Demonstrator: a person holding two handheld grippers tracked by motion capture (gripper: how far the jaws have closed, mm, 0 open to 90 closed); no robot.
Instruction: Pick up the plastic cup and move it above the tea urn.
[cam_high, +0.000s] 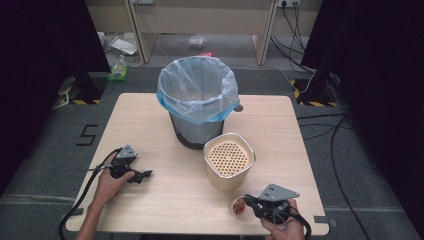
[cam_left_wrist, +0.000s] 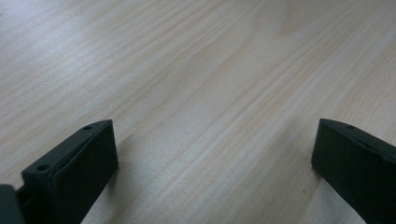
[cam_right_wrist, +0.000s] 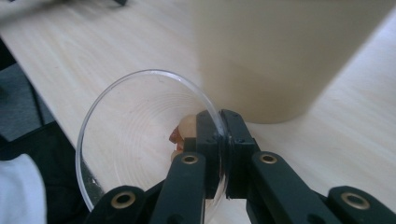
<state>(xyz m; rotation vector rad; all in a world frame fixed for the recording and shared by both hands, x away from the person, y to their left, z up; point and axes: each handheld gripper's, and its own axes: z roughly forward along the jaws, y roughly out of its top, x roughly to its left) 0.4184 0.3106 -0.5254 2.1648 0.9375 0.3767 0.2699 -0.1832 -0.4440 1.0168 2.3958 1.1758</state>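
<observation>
right gripper (cam_right_wrist: 218, 122) pinched tight on the near wall of the clear plastic cup (cam_right_wrist: 135, 140), one jaw inside, one outside, rim clamped between the pads; reddish-orange food scraps (cam_right_wrist: 180, 135) sitting in the bottom, just beyond the inner jaw. from the high view, same cup (cam_high: 241, 207) at the front right of the wooden table (cam_high: 150, 115), right at the tip of the right gripper (cam_high: 251, 202) and just beside the base of the beige strainer container (cam_high: 229, 161) (honeycomb insert on top, tall rounded walls). looks like touching or nearly so in the right gripper view, hard to call.

left gripper (cam_high: 141, 176) resting at the front left, well apart from the cup, jaws spread wide over bare table (cam_left_wrist: 196, 84), nothing between them.

key relation now: lined trash bin (cam_high: 198, 100) at the table's middle back, up and to the left of the held cup, with the strainer container standing squarely between cup and bin. no straight push possible; likely calls for a lift clear of the container's rim, then across and a tip over the blue-edged bag. right hand (cam_high: 282, 227) plainly the nearer one, already in charge. risk, judged from the thin wall in a one-sided pinch: cup swinging or slipping on the lift, scraps spilling early
</observation>
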